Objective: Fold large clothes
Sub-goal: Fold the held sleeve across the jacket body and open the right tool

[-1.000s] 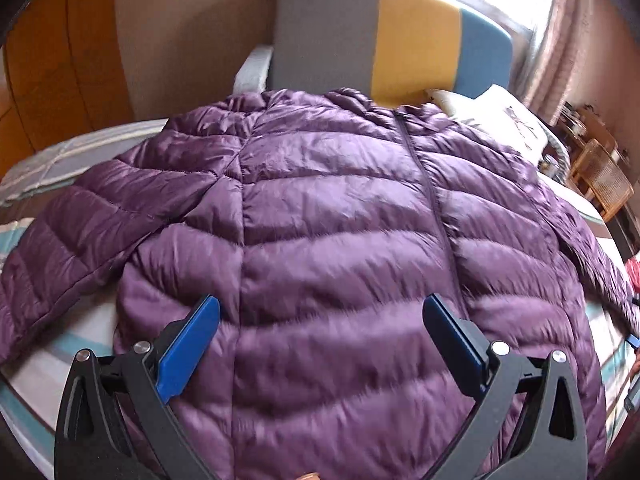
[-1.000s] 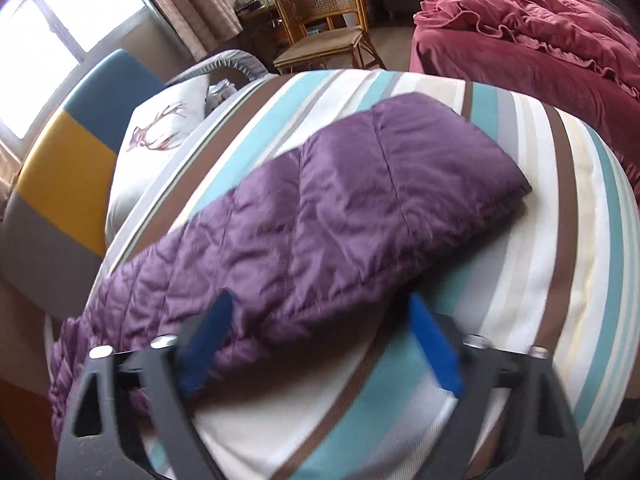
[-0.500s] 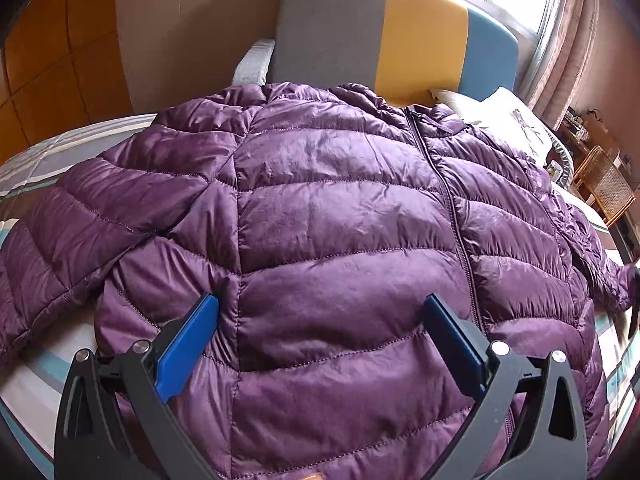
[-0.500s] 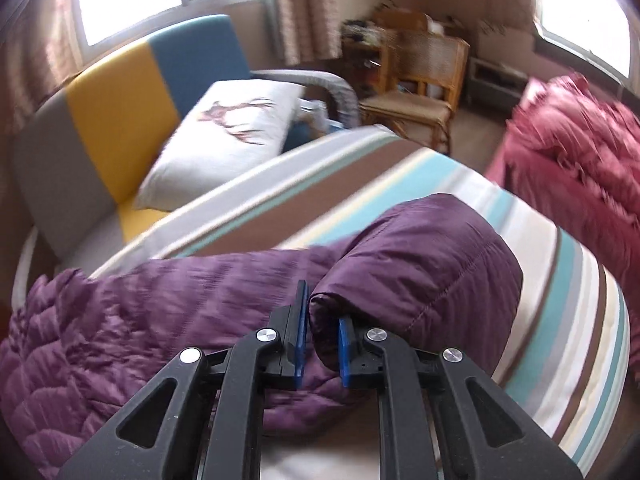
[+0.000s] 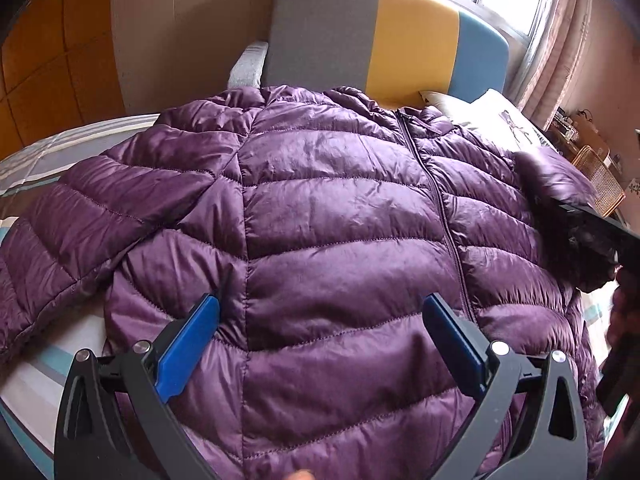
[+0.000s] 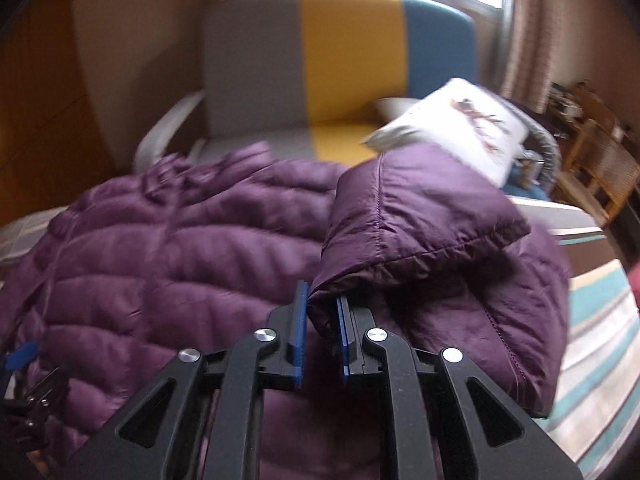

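A purple quilted down jacket lies front up on a striped bed, zipper closed, its left sleeve spread out to the side. My left gripper is open and empty, hovering over the jacket's lower body. My right gripper is shut on the cuff end of the right sleeve and holds it lifted over the jacket's body. The right gripper and lifted sleeve also show at the right edge of the left wrist view.
The striped bedcover shows around the jacket. A grey, yellow and blue armchair stands behind the bed with a white deer-print pillow. A wicker chair is at the right.
My right gripper closed on the right sleeve's end, lifted it and swung it left over the jacket body. The left gripper stayed open and drifted slightly over the jacket.
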Demonstrator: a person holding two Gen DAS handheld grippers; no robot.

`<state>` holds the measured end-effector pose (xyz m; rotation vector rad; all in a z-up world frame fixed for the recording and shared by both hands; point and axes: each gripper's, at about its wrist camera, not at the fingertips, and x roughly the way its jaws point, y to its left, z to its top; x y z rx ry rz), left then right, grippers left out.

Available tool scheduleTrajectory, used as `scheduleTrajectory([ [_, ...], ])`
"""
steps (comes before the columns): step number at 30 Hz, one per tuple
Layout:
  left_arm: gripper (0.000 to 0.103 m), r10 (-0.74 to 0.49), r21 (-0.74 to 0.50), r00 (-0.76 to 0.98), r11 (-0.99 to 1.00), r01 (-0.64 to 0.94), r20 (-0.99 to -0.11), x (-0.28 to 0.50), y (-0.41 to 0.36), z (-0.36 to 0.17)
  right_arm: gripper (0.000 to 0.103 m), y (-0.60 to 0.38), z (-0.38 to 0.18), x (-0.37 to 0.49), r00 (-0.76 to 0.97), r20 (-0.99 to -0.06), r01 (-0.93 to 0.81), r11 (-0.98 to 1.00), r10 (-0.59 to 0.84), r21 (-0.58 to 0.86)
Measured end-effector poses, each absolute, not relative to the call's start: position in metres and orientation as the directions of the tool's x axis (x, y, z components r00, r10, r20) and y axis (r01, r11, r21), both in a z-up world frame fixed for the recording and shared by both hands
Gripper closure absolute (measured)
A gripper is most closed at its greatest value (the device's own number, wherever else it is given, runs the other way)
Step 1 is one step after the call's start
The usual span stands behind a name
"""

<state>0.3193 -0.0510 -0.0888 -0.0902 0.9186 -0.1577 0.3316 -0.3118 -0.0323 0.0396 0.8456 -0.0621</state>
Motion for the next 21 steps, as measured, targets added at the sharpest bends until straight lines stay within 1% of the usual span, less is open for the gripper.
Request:
scheduleTrajectory([
  [1, 0.002, -0.172, -0.141, 0.597, 0.985, 0.099, -0.783, 0.318, -0.05, -0.088, 0.072, -0.301, -0.036, 0.331, 0.653, -0.757, 0.047, 0.999, -0.009, 0.028],
  [2, 0.002, -0.168, -0.136, 0.6, 0.986, 0.099, -0.782, 0.317, -0.05, -0.088, 0.04, -0.293, -0.038, 0.326, 0.652, -0.758, 0.036, 0.999, 0.008, 0.041],
  [3, 0.002, -0.165, -0.134, 0.602, 0.986, 0.097, -0.781, 0.316, -0.048, -0.087, 0.025, -0.288, -0.038, 0.32, 0.66, -0.751, 0.033, 0.998, 0.021, 0.057],
  [5, 0.002, -0.164, -0.139, 0.605, 0.986, 0.089, -0.779, 0.313, -0.045, -0.086, 0.024, -0.287, -0.04, 0.311, 0.664, -0.746, 0.044, 0.994, 0.046, 0.1],
  [6, 0.002, -0.162, -0.14, 0.608, 0.987, 0.083, -0.777, 0.312, -0.044, -0.085, 0.021, -0.29, -0.041, 0.306, 0.66, -0.749, 0.057, 0.99, 0.059, 0.128],
  [8, 0.002, -0.165, -0.149, 0.61, 0.986, 0.078, -0.775, 0.311, -0.041, -0.085, 0.016, -0.298, -0.042, 0.297, 0.668, -0.744, 0.106, 0.985, 0.034, 0.139],
  [11, 0.003, -0.169, -0.151, 0.619, 0.985, 0.081, -0.767, 0.308, -0.04, -0.083, 0.016, -0.309, -0.039, 0.292, 0.68, -0.734, 0.148, 0.977, 0.015, 0.156],
  [16, 0.004, -0.213, -0.185, 0.623, 0.977, 0.111, -0.753, 0.307, -0.042, -0.076, 0.016, -0.316, -0.027, 0.284, 0.692, -0.721, 0.138, 0.978, 0.02, 0.159],
  [21, 0.005, -0.264, -0.229, 0.619, 0.964, 0.137, -0.74, 0.317, -0.052, -0.069, 0.016, -0.312, -0.041, 0.284, 0.674, -0.739, 0.14, 0.98, 0.008, 0.138],
])
